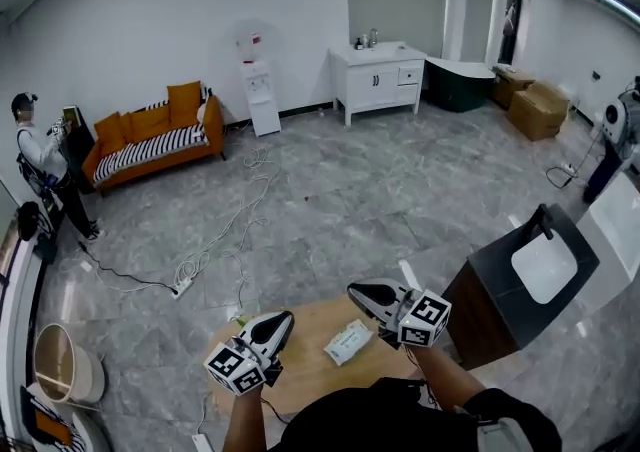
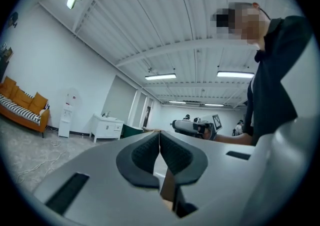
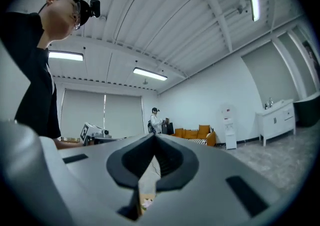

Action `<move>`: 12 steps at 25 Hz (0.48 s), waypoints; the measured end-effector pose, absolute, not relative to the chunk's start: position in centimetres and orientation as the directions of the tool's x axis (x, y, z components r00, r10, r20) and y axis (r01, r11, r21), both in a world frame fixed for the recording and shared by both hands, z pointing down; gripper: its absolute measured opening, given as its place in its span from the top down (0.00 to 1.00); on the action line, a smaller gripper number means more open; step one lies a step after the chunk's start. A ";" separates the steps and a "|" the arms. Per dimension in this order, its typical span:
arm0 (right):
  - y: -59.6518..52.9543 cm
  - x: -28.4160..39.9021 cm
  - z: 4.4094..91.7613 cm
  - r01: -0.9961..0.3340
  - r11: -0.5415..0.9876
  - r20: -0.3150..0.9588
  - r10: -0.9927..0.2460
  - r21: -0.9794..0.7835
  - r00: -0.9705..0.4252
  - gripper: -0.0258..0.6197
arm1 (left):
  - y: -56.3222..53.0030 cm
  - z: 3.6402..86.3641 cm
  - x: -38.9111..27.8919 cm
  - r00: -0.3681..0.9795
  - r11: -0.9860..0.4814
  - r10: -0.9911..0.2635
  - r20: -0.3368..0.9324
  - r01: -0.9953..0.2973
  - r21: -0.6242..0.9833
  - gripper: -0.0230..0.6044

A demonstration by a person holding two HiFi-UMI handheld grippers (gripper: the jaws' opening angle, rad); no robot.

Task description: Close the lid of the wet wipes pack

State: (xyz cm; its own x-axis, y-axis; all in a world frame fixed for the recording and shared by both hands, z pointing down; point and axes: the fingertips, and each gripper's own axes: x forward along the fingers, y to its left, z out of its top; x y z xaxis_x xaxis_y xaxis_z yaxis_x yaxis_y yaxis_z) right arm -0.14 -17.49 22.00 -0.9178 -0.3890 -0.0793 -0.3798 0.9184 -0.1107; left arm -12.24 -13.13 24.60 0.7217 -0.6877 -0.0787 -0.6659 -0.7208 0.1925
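Note:
The wet wipes pack [image 1: 348, 341], white with pale green print, lies flat on a small round wooden table [image 1: 305, 372] just in front of me. Whether its lid is up or down is too small to tell. My left gripper [image 1: 285, 319] hovers left of the pack with its jaws shut and nothing between them. My right gripper [image 1: 353, 290] hangs above and just behind the pack, also shut and empty. Both point up and away from the table. In the left gripper view the left gripper [image 2: 159, 133] faces the right gripper [image 2: 192, 126]. The right gripper [image 3: 153, 136] shows closed tips in its own view.
A dark cabinet with a white sink [image 1: 532, 267] stands close on the right. Cables and a power strip [image 1: 183, 286] trail over the grey floor ahead. An orange sofa [image 1: 152, 136], a water dispenser [image 1: 262, 98] and a white cabinet [image 1: 380, 78] line the far wall. A person [image 1: 40, 162] stands at the left.

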 end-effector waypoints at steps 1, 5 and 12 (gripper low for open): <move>-17.0 0.3 21.9 -0.380 0.918 -0.095 -0.390 -0.110 -0.916 0.94 | -12.9 24.7 -11.9 0.727 -0.726 -0.682 -0.079 -0.661 0.191 0.94; -15.2 2.4 21.9 -0.388 0.916 -0.138 -0.399 -0.103 -0.906 0.94 | -11.8 24.4 -9.8 0.751 -0.753 -0.655 -0.088 -0.638 0.164 0.94; -11.7 5.8 21.0 -0.384 0.921 -0.169 -0.391 -0.069 -0.905 0.94 | -8.1 23.5 -6.1 0.743 -0.749 -0.662 -0.097 -0.648 0.140 0.94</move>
State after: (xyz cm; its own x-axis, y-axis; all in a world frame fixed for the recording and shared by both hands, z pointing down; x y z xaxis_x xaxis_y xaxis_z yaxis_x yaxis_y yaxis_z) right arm 5.77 -11.65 21.02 -0.9048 -0.3907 -0.1693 -0.3844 0.9205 -0.0695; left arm -6.06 -8.07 23.45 0.7434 -0.6618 -0.0969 -0.6481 -0.7486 0.1399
